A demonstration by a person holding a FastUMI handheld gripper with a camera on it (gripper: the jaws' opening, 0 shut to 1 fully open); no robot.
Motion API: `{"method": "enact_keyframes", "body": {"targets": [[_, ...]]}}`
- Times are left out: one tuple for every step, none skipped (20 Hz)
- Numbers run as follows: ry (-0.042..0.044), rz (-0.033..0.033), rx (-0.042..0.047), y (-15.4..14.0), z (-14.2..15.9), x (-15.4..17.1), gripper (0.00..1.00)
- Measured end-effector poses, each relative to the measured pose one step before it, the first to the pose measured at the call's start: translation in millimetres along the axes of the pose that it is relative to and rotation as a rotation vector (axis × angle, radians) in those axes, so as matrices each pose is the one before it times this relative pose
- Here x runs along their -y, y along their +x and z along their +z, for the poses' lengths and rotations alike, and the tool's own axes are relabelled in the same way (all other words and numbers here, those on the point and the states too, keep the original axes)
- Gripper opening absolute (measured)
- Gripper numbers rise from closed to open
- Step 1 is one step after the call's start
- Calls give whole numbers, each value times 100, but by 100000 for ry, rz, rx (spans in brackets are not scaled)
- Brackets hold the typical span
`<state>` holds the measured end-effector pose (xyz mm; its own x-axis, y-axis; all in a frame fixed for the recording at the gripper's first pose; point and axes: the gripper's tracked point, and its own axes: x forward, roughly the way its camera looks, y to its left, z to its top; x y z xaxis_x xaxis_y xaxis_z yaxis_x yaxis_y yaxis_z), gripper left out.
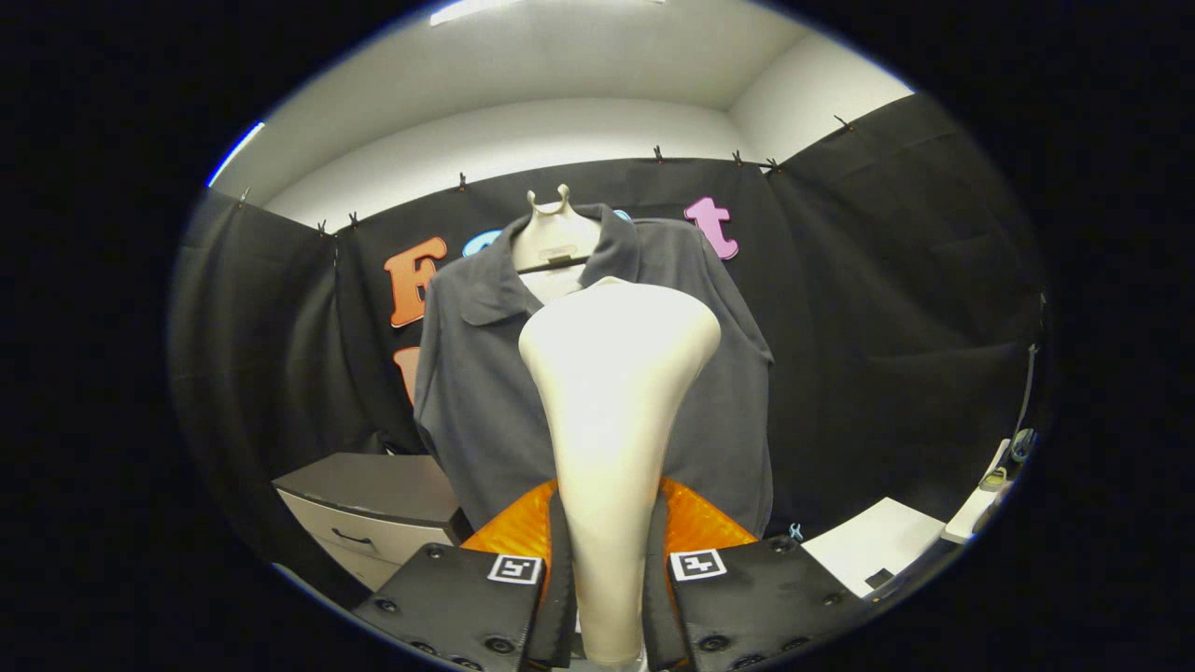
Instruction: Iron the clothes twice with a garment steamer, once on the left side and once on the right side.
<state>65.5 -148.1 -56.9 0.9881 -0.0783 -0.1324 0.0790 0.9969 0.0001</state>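
A: So where's your claw (pixel 609 597) at?

B: You've got both fingers clamped on the handle of the cream plastic garment steamer (pixel 611 392). Its long axis runs straight up from between the fingers, with the wide head on top, just in front of the dark grey collared shirt (pixel 476 392) on its pale hanger (pixel 553 238).

A: Anything else?

B: A grey drawer cabinet (pixel 369 504) sits beside the shirt.

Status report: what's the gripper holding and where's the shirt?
Gripper shut on steamer, handle between both fingers. Grey shirt hanging on hanger just beyond steamer head. Nothing between them.
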Motion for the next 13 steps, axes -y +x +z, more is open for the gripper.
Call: {"method": "enact_keyframes", "body": {"targets": [[-300,918,1280,-389,880,-519,36],[150,900,1185,-283,944,-641,36],[248,841,903,-500,830,-672,36],[229,661,1027,-343,692,-421,36],[-104,733,856,-256,530,-294,36],[33,482,690,-88,347,-233,36],[-214,156,592,-168,146,-352,36],[-423,52,591,4,227,-312,36],[-664,-238,487,404,490,-256,36],[-633,-153,264,253,420,-185,36],[-24,319,658,-6,344,-296,36],[-291,379,932,79,295,-296,36],[-508,-46,756,-18,331,-71,36]]}}
